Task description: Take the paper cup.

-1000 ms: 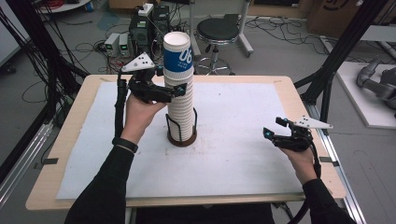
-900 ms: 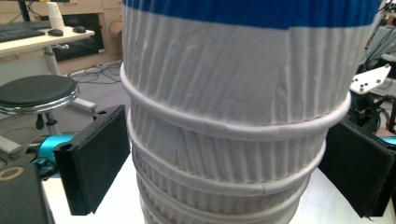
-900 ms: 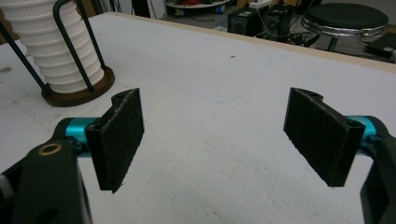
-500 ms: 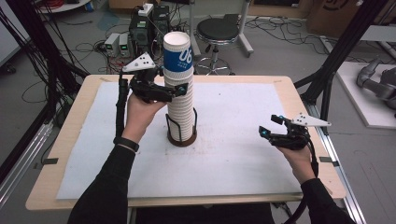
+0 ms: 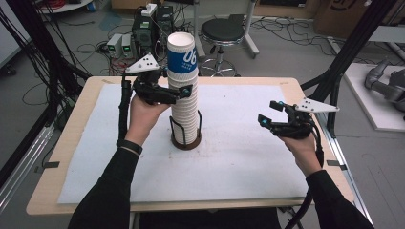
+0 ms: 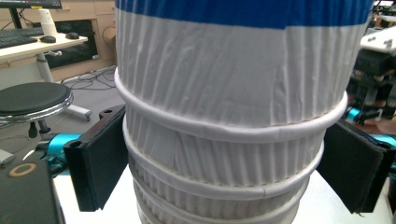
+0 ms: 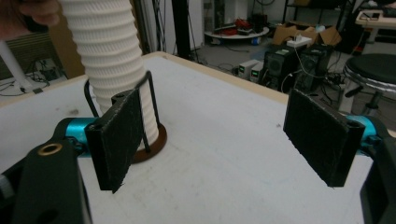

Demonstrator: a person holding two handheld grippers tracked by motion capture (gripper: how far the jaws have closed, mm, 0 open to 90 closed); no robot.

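A tall stack of white ribbed paper cups (image 5: 184, 95) stands in a black wire holder (image 5: 185, 138) on a brown base at the table's middle. The top cup (image 5: 182, 52) has a blue band. My left gripper (image 5: 181, 93) is high on the stack, just under the top cup's rim. In the left gripper view its pads (image 6: 100, 163) press on both sides of the cups (image 6: 233, 93). My right gripper (image 5: 267, 111) hovers open over the table to the right, apart from the stack. Between its jaws (image 7: 219, 140) lies bare mat, with the stack (image 7: 112, 56) behind its left pad.
A white mat (image 5: 239, 157) covers the wooden table (image 5: 57, 191). A black stool (image 5: 222, 31) and electronics boxes (image 5: 143, 33) stand on the floor beyond the far edge. Black frame posts (image 5: 353, 52) rise at both sides.
My right gripper has drifted left toward the cup stack and lifted slightly. The left gripper and the stack have stayed in place.
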